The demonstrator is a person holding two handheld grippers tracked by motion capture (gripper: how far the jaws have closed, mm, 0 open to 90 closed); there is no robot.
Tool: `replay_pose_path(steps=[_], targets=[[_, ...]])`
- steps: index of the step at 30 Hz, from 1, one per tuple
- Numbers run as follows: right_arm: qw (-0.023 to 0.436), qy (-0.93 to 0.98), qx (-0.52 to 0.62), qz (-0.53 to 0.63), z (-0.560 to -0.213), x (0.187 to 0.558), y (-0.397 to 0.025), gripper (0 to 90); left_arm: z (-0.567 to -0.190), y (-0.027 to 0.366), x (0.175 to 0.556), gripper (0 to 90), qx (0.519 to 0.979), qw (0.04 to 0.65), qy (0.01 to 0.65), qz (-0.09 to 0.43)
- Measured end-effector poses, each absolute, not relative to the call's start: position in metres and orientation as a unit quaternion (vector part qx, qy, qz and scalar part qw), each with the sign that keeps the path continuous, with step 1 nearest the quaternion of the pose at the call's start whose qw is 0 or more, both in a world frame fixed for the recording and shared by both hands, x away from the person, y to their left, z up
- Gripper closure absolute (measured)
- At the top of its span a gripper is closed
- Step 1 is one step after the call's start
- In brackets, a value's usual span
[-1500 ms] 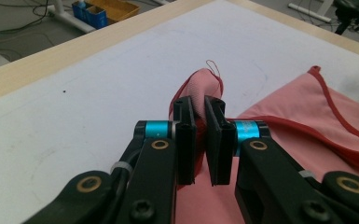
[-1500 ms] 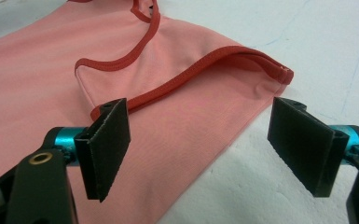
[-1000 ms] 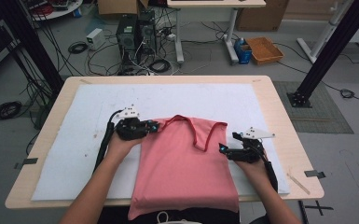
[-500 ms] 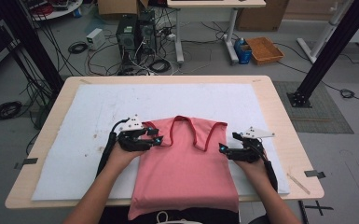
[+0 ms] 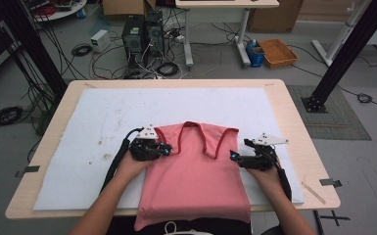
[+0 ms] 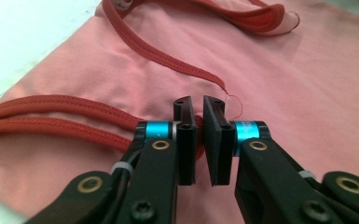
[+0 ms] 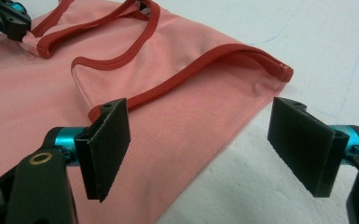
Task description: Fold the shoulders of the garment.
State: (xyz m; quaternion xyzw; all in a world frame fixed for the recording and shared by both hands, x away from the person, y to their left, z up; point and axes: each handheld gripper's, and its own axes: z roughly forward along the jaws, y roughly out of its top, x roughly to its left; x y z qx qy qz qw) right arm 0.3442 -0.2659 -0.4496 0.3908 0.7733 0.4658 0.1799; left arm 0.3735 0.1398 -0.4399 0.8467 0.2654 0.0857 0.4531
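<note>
While your left tongs (image 6: 196,140) pinch the pink top's (image 5: 196,181) strap, your gaping, empty right tongs (image 7: 200,149) straddle its lower-right side edge.

A white mat (image 5: 103,117) covers most of the wooden table (image 5: 294,122). Beyond the table, top centre of the high view, two black computer towers (image 5: 139,36) stand among tangled cables (image 5: 161,68) — a small white box (image 5: 99,40) to their left. Upper right, an orange tray (image 5: 278,51) sits beside a blue container (image 5: 255,53). Black frame posts (image 5: 342,54) slant at the right — another at upper left.
</note>
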Motion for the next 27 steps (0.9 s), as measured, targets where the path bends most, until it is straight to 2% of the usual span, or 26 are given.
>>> replay_pose_path(steps=[7,17,19,22,25,27], targets=[[0.180,0.773,0.391,0.466,-0.450,0.344,-0.266,20.8,-0.434,0.158,0.357,84.3,0.836,0.469,0.271,0.088],[0.178,0.772,0.395,0.464,-0.450,0.345,-0.266,20.8,-0.447,0.158,0.350,81.7,0.853,0.436,0.275,0.084],[0.178,0.772,0.395,0.464,-0.450,0.345,-0.266,20.8,-0.444,0.158,0.350,74.5,0.850,0.447,0.265,0.087],[0.179,0.772,0.395,0.464,-0.449,0.344,-0.266,20.8,-0.439,0.159,0.350,45.4,0.830,0.488,0.256,0.091],[0.180,0.771,0.394,0.467,-0.450,0.345,-0.267,20.8,-0.432,0.160,0.349,35.2,0.816,0.514,0.249,0.090],[0.178,0.771,0.397,0.465,-0.450,0.345,-0.267,20.8,-0.431,0.161,0.349,32.5,0.813,0.518,0.249,0.093]])
